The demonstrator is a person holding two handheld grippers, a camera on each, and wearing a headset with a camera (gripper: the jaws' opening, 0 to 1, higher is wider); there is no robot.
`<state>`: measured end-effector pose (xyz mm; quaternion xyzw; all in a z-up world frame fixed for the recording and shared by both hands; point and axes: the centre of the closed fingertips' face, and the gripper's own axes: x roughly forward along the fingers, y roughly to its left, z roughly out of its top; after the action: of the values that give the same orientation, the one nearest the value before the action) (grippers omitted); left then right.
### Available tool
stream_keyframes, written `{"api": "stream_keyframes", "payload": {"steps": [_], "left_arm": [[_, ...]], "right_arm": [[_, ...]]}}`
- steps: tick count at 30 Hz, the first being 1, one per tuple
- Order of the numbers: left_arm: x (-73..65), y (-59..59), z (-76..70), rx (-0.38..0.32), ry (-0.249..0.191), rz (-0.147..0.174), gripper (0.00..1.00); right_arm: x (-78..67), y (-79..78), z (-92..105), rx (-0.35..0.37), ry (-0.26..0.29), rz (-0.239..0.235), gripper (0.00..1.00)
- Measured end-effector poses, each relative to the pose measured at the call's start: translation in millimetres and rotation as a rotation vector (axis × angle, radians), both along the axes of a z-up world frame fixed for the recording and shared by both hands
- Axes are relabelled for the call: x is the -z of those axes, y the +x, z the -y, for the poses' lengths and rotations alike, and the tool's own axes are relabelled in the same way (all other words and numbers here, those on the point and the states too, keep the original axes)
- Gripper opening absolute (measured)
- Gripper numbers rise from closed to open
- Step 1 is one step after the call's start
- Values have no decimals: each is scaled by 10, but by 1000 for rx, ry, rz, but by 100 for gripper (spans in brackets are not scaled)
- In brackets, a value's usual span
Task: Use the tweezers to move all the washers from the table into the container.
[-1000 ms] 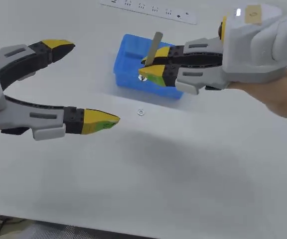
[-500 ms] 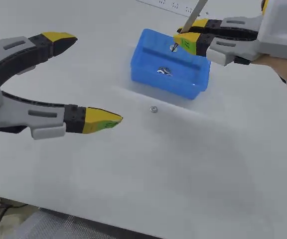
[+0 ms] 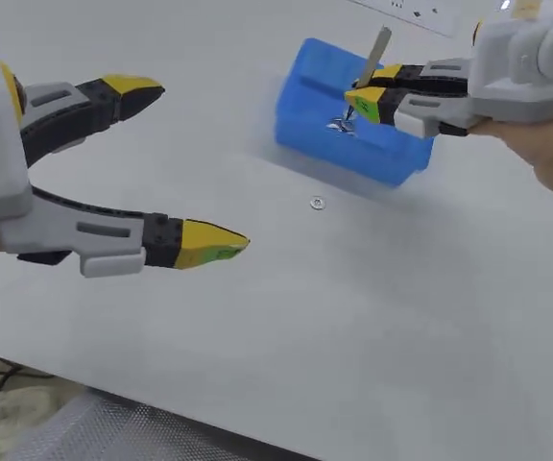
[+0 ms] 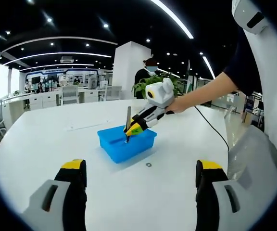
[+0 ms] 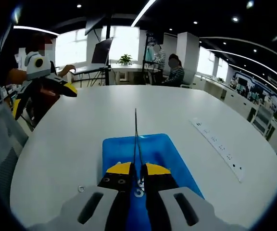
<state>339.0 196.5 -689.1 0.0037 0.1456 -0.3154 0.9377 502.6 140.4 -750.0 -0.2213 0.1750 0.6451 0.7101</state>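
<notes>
Your left gripper (image 3: 200,168) hung with its jaws wide open and empty. One washer (image 3: 317,203) lay on the table (image 3: 353,317), just outside the near wall of the container (image 3: 305,106). Your right gripper (image 3: 363,94) held its jaws closed on the tweezers (image 3: 376,53), which stood nearly upright with tips down inside the container.

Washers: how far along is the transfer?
Done: washers in the blue container. In hand: the right gripper, shut on the tweezers, holds the tips inside it; release not clear. Left: one washer on the table beside the container. The left gripper is open, idle.
</notes>
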Motion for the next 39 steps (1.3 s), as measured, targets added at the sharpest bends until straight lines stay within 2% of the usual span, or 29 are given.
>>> {"api": "stream_keyframes", "payload": {"steps": [3,6,13,16,23,29,31,34,35,38,39], "left_arm": [[28,-4,-15,3,11,-11,100],[78,-28,-28,8,25,-22,100],[149,-84,17,16,23,-49,100],[144,-97,53,24,27,-49,100],[90,-119,123,15,26,-49,100],[83,-133,118,10,22,-51,100],[66,-94,126,13,9,-47,100],[54,31,142,28,21,-35,99],[66,114,142,36,35,-23,99],[88,309,122,35,33,-24,99],[52,392,137,37,27,-10,99]], "right_arm": [[120,4,24,-3,-23,-18,9],[118,12,29,9,-11,-31,10],[95,-7,-8,10,6,-41,10],[121,-17,-10,4,-5,-42,10],[40,-1,-7,34,29,-63,10],[-40,32,51,61,53,-66,8],[-59,17,60,56,54,-58,8],[-93,-15,68,48,53,-47,8],[-103,-27,67,46,53,-46,8],[-136,-77,56,29,48,-29,8],[-142,-90,55,22,43,-22,8]]}}
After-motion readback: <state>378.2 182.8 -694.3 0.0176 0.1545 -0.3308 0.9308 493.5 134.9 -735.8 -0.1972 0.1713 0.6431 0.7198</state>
